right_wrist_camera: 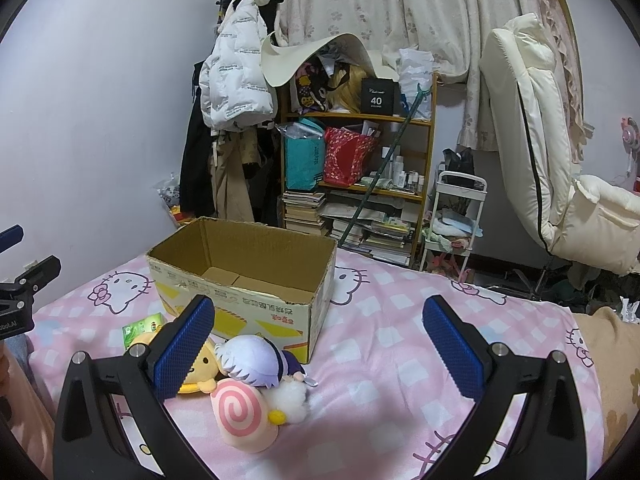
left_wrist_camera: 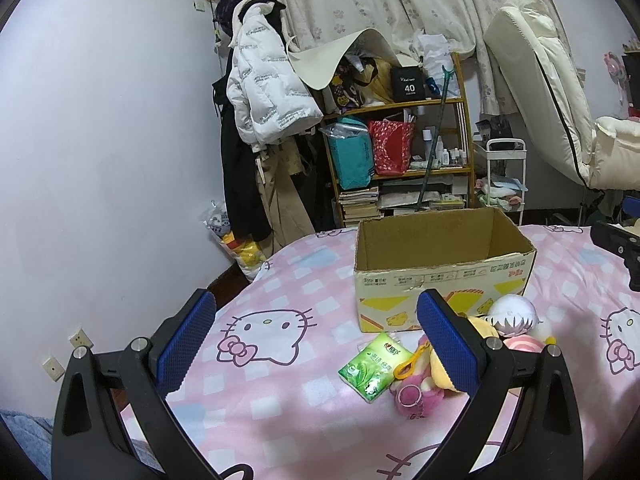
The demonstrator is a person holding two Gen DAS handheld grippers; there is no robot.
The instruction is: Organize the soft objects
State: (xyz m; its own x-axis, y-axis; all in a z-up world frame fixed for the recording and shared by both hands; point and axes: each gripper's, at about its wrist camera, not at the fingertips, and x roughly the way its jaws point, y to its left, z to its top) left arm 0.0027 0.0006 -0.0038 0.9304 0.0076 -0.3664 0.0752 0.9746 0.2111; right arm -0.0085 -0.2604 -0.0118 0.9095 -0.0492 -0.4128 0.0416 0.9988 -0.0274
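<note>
soft plush toys (right_wrist_camera: 248,396) and a green tissue pack (left_wrist_camera: 374,366) lie on the pink bed (right_wrist_camera: 400,360) before the empty cardboard box (right_wrist_camera: 240,276). both left gripper (left_wrist_camera: 316,344) and right gripper (right_wrist_camera: 318,352) are spread, empty. best approach low, pinching one toy's middle.

Far beyond the jaws, a white puffer jacket (left_wrist_camera: 268,88) hangs left of a crammed wooden bookshelf (left_wrist_camera: 404,152); floral curtains (left_wrist_camera: 380,0) overhead.
</note>
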